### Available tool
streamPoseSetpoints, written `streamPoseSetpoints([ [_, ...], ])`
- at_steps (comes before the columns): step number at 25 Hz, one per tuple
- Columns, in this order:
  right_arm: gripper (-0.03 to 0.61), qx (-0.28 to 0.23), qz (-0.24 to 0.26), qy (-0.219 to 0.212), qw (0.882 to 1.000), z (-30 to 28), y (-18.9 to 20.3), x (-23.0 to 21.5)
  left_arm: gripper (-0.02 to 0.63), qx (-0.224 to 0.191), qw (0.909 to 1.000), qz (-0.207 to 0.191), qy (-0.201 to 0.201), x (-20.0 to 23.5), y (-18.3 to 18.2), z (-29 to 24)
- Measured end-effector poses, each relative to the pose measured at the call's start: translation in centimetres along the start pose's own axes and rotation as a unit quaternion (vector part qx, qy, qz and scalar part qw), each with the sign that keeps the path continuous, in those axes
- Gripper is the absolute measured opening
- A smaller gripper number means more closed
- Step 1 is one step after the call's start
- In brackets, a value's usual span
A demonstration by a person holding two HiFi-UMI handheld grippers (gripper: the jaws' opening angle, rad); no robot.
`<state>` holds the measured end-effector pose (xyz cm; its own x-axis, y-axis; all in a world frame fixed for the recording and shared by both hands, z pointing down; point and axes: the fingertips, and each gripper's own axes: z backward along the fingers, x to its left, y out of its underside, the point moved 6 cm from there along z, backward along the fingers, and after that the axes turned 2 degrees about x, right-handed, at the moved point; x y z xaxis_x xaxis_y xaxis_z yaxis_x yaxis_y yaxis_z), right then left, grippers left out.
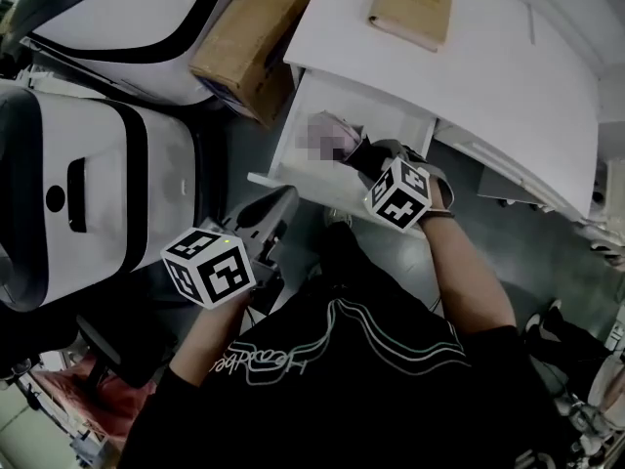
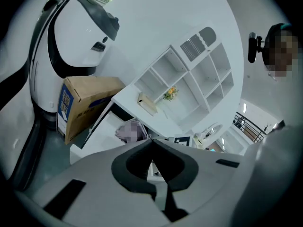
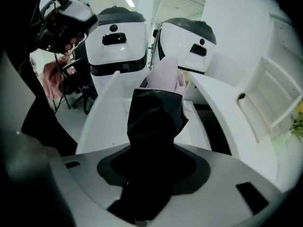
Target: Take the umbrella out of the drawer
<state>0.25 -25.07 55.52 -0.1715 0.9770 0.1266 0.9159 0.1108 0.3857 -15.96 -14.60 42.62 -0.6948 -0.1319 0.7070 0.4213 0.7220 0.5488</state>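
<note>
The white drawer (image 1: 293, 159) stands pulled out from under the desk (image 1: 488, 66). My right gripper (image 1: 376, 159) is over its front right corner, shut on the folded umbrella (image 1: 359, 149). In the right gripper view the umbrella (image 3: 154, 122) is black where the jaws of the right gripper (image 3: 154, 167) hold it and pale pink at its far end (image 3: 166, 72). My left gripper (image 1: 271, 213) hangs in front of the drawer's left corner, apart from it. In its own view the left gripper (image 2: 151, 141) has its tips together with nothing between them; the drawer (image 2: 102, 126) lies beyond.
A cardboard box (image 1: 256, 42) stands on the floor left of the drawer. Large white machines (image 1: 98, 184) crowd the left side. A tan book (image 1: 415, 6) lies on the desk. White shelving (image 2: 199, 74) rises behind the desk. The person's body fills the near side.
</note>
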Motion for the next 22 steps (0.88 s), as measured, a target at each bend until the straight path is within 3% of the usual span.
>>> streamPoseSetpoints([
  [5, 0.207, -0.059, -0.045, 0.048, 0.996, 7.9, -1.6, 2.0, 0.020, -0.012, 0.9989, -0.039, 0.021, -3.5, 0.7, 3.3],
  [11, 0.207, -0.138, -0.098, 0.093, 0.981, 16.8, -2.8, 7.1, 0.020, -0.018, 0.9945, -0.088, 0.054, -8.2, 2.2, 7.7],
  [22, 0.207, -0.269, -0.222, 0.101, 0.932, 26.8, 0.0, 16.8, 0.020, -0.023, 0.9859, -0.138, 0.092, -13.6, 5.9, 12.2],
])
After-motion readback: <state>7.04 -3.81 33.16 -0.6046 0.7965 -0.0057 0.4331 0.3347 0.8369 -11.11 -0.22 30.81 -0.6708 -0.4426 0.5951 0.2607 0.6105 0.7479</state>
